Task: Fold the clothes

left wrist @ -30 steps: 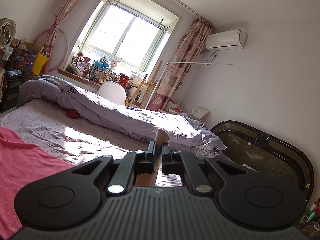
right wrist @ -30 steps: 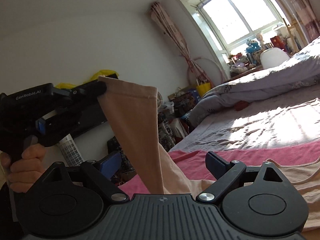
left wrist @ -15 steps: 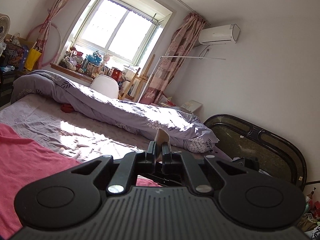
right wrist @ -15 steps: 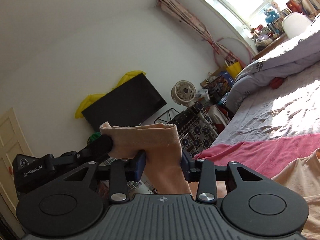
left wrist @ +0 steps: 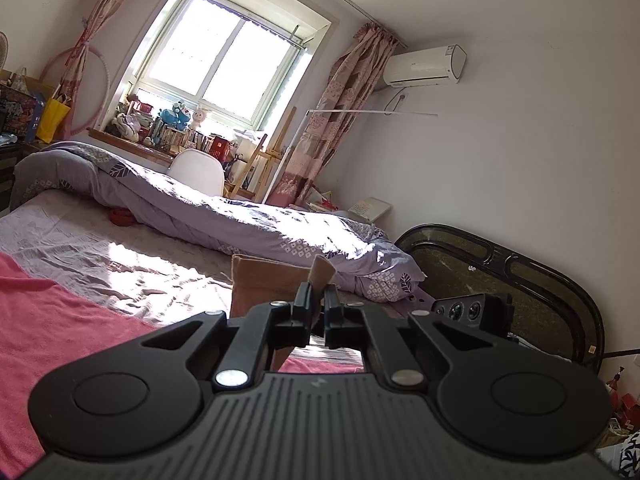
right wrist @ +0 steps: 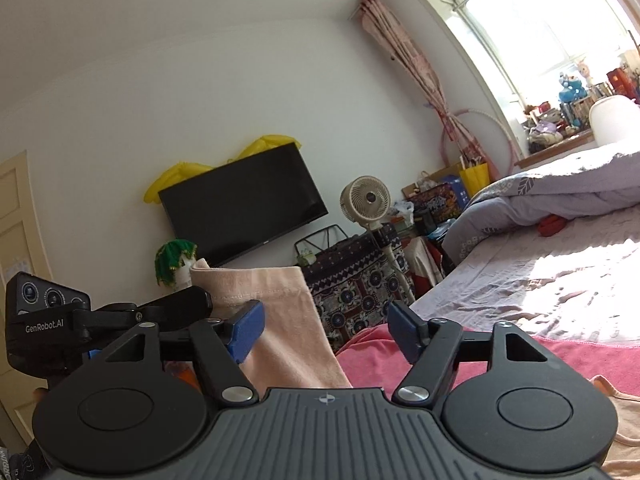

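Observation:
A peach garment (right wrist: 280, 320) hangs as a strip from my left gripper (left wrist: 316, 300), which is shut on its top corner; a tip of the cloth (left wrist: 321, 271) pokes up between the fingers. In the right wrist view the left gripper (right wrist: 202, 298) holds that corner from the left. My right gripper (right wrist: 326, 330) is opening, its blue pads (right wrist: 248, 328) standing wide. The strip hangs just behind the left pad, and neither pad presses on it. The rest of the garment (right wrist: 616, 420) lies on a pink blanket (right wrist: 440, 364) at the lower right.
The pink blanket (left wrist: 60, 340) covers the near part of a bed with a lilac sheet (left wrist: 100, 248) and a rolled duvet (left wrist: 260, 224). A dark headboard (left wrist: 520, 272) stands at the right. A television (right wrist: 244, 200), a fan (right wrist: 366, 200) and a cluttered cabinet (right wrist: 360, 280) line the far wall.
Half a second ago the right gripper's pads were closed around the hanging strip; now they have spread apart and let it go. The left gripper keeps its hold on the corner.

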### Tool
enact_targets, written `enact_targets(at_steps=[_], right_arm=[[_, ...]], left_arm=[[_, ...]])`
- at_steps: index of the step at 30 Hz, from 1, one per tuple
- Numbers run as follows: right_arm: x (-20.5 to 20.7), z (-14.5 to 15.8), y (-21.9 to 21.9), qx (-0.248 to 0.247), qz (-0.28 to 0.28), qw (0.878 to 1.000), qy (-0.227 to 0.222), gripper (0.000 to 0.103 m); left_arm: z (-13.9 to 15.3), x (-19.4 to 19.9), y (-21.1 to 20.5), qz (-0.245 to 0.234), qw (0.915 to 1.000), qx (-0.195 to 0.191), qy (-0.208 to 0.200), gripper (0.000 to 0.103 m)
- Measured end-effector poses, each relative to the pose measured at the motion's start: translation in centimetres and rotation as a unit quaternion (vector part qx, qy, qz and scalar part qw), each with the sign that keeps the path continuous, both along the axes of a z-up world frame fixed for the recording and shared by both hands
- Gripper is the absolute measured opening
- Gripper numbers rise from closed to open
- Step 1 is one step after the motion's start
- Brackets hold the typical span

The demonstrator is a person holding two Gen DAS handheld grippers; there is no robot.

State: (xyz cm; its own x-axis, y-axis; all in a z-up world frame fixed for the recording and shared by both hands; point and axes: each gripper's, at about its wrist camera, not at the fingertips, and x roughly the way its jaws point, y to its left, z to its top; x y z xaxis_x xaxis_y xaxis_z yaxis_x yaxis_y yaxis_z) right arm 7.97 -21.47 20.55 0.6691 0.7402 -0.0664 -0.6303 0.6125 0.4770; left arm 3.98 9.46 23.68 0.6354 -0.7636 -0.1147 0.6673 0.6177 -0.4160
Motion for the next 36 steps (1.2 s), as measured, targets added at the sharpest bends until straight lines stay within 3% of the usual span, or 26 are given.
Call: enact_targets(at_steps=[4, 10, 14, 19, 20, 21, 25, 28, 35, 36], right_arm=[[2.6, -1.4, -1.3, 0.062, 0.077, 0.993, 0.058, 0.091], [5.0, -5.5, -3.5, 0.175, 0.149, 0.965, 0.124, 0.095], [5.3, -6.7, -3.8, 0.209, 0.185, 0.954, 0.109, 0.096], [4.8, -5.8, -3.7, 0.228, 0.226, 0.944, 0.071, 0.094], [4.5, -5.4, -3.7, 0.224, 0.226, 0.945, 0.067, 0.092], [4.1, -5.1, -3.6, 0.217, 0.223, 0.948, 0.067, 0.084], [2.3, -3.7, -3.0, 0.15, 0.172, 0.97, 0.083, 0.039], [1.0, -3.2, -2.9, 0.106, 0.114, 0.982, 0.105, 0.012], [0.3, -1.3, -3.7, 0.107, 0.044, 0.986, 0.122, 0.007], [0.3, -1.0, -3.9, 0.108, 0.036, 0.986, 0.122, 0.007]], left_arm=[[0.2, -0.5, 0.3, -0.008, 0.9999, 0.002, -0.007, 0.003], [0.1, -1.4, 0.7, -0.037, 0.9991, 0.01, -0.02, 0.003], [-0.2, -1.8, 1.3, -0.05, 0.9983, 0.015, -0.027, 0.003], [-0.8, -1.5, 1.9, -0.048, 0.9983, 0.022, -0.023, 0.003], [-1.0, -1.4, 2.0, -0.045, 0.9985, 0.025, -0.02, 0.003], [-1.2, -1.2, 2.1, -0.04, 0.9987, 0.025, -0.017, 0.003], [-1.9, -0.2, 2.4, -0.025, 0.9995, 0.02, -0.001, 0.003], [-2.3, 0.5, 2.1, -0.019, 0.9996, 0.018, 0.008, 0.003], [-2.8, 1.7, 1.3, -0.006, 0.9996, 0.017, 0.02, 0.004], [-2.7, 1.8, 1.1, 0.003, 0.9996, 0.021, 0.02, 0.008]])
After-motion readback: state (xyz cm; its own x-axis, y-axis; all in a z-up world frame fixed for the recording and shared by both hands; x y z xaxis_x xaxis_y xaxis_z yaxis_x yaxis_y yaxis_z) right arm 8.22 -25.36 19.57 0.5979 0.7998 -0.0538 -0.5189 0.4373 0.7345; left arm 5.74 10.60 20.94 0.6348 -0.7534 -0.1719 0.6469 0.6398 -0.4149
